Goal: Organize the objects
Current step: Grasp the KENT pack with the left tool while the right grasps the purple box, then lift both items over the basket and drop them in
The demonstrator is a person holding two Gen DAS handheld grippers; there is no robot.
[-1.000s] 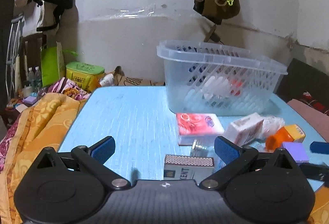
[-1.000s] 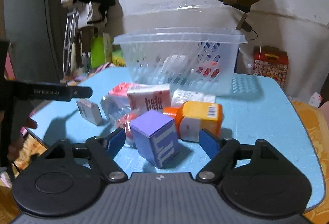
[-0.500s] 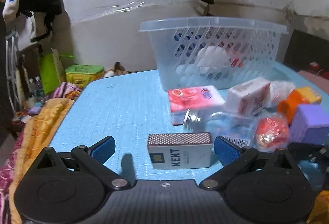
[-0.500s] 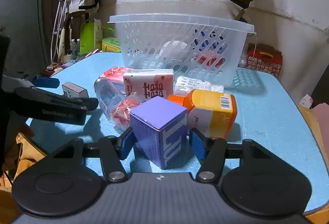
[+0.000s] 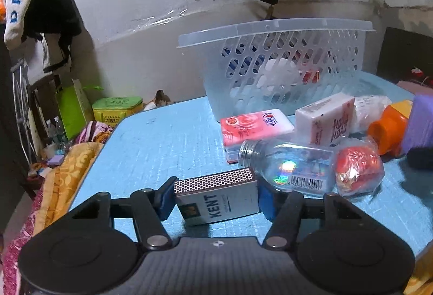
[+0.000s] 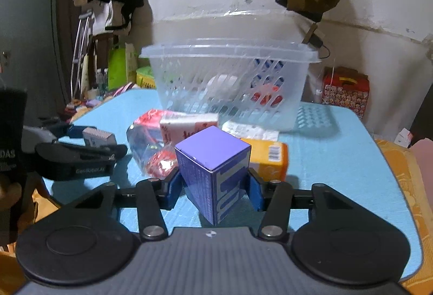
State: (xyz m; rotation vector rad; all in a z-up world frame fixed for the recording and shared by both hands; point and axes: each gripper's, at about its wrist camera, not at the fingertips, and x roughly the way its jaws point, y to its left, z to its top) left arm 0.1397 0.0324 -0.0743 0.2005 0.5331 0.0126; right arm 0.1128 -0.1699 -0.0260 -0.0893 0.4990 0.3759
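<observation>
A: Well, the blue table (image 5: 167, 138) carries the clear basket (image 5: 273, 62) at the back, with loose items lying in front.
B: And the grippers?
A: Right gripper (image 6: 215, 190), jaws just closing, clamps the purple box (image 6: 213, 167). Left gripper (image 5: 215, 200), also just closing, pinches the Kent matchbox (image 5: 216, 197) beside the glass jar (image 5: 289, 165).

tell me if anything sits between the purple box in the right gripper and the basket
Yes. The right gripper is shut on the purple box, and the orange bottle, a pink tissue pack and a clear wrapped packet lie on the table between it and the basket. Lifting over its rim should clear them.
</observation>
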